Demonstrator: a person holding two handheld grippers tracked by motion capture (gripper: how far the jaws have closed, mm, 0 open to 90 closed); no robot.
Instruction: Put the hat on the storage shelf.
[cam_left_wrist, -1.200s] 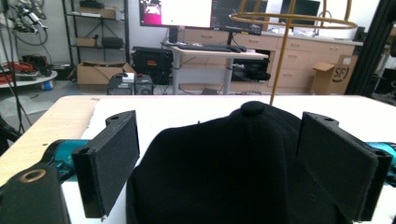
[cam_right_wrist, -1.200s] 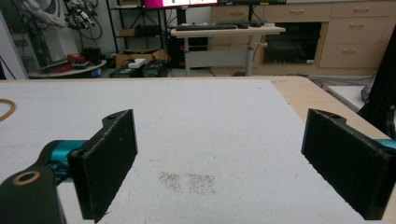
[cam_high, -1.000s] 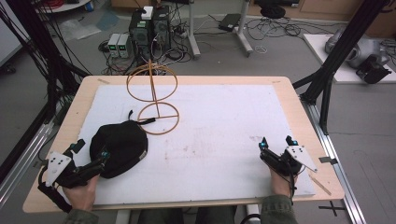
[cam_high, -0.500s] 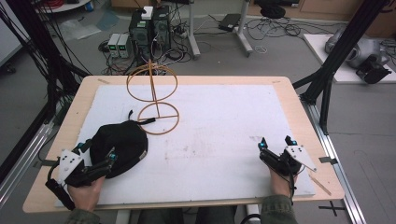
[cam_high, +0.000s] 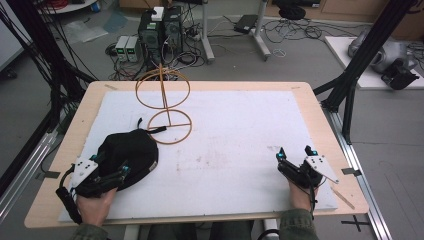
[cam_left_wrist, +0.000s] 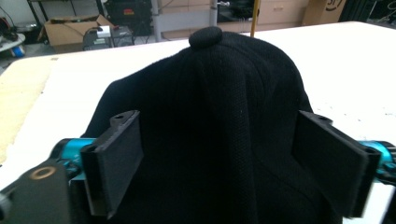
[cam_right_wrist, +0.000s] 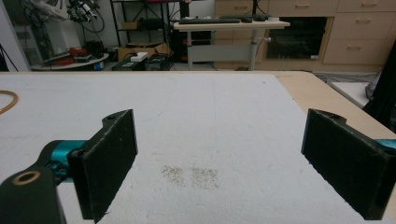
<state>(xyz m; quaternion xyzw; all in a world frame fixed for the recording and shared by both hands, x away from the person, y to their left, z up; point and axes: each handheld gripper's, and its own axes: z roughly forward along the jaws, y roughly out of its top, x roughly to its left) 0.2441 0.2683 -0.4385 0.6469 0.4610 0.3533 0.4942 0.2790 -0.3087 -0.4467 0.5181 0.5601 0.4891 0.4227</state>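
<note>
High view looks down on a wooden table (cam_high: 60, 145) covered by a white foam mat (cam_high: 235, 135). A black cap (cam_high: 127, 152) lies on the mat's near-left part, its strap end reaching toward the base ring of an orange wire stand (cam_high: 167, 112) that rises just behind it, with an upright hoop on a thin post. The left gripper (cam_high: 112, 175), held in the person's left hand (cam_high: 92, 207), sits at the cap's near edge and points into it.

Left gripper view shows the cap (cam_left_wrist: 210, 121) bulging up between the two black jaws, its top button (cam_left_wrist: 205, 37) facing away. The jaws stand wide on either side of the crown and have just been closing a little; the fabric lies between them, yet the pads (cam_left_wrist: 116, 158) do not visibly squeeze it, so no grip is made.

The right gripper (cam_high: 296, 157) rests on the mat's near-right part, well apart from the cap, in the person's right hand (cam_high: 300, 195). Right gripper view shows its jaws spread wide with bare mat (cam_right_wrist: 201, 135) between them, a faint speckled stain (cam_right_wrist: 189, 176) just ahead, and nothing held.
</note>
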